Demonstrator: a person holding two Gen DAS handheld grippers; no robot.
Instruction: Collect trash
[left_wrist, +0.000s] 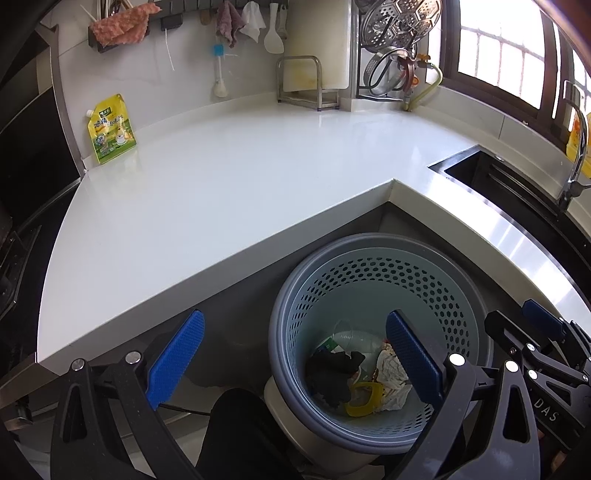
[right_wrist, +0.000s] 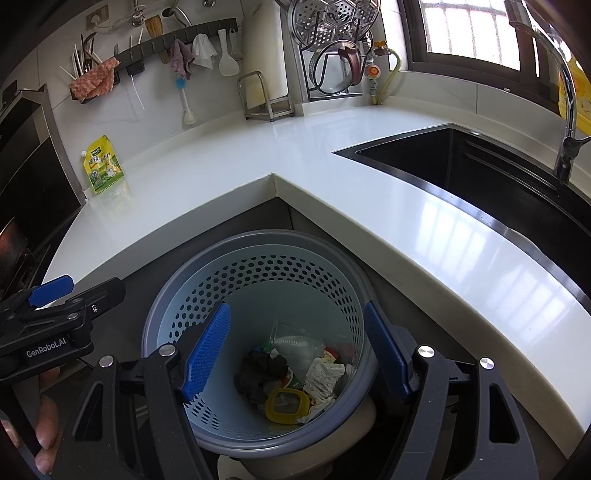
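A blue perforated trash basket (left_wrist: 436, 280) stands on the floor in the counter's inner corner; it also shows in the right wrist view (right_wrist: 207, 295). Inside lie a black crumpled thing (right_wrist: 260, 371), a clear plastic cup (right_wrist: 295, 338), crumpled white paper (right_wrist: 325, 374) and a yellow ring (right_wrist: 287, 405). My left gripper (left_wrist: 295, 358) is open and empty above the basket's left rim. My right gripper (right_wrist: 297, 354) is open and empty over the basket's mouth. A yellow-green spout pouch (left_wrist: 110, 129) leans on the wall at the counter's far left; it also shows in the right wrist view (right_wrist: 102, 165).
The white L-shaped counter (left_wrist: 221, 177) wraps around the basket. A black sink (right_wrist: 480, 166) with a tap (right_wrist: 567, 110) is at the right. A metal rack (left_wrist: 306, 83), hanging cloths and pot lids line the back wall. A dark stove area (left_wrist: 22, 155) is at the left.
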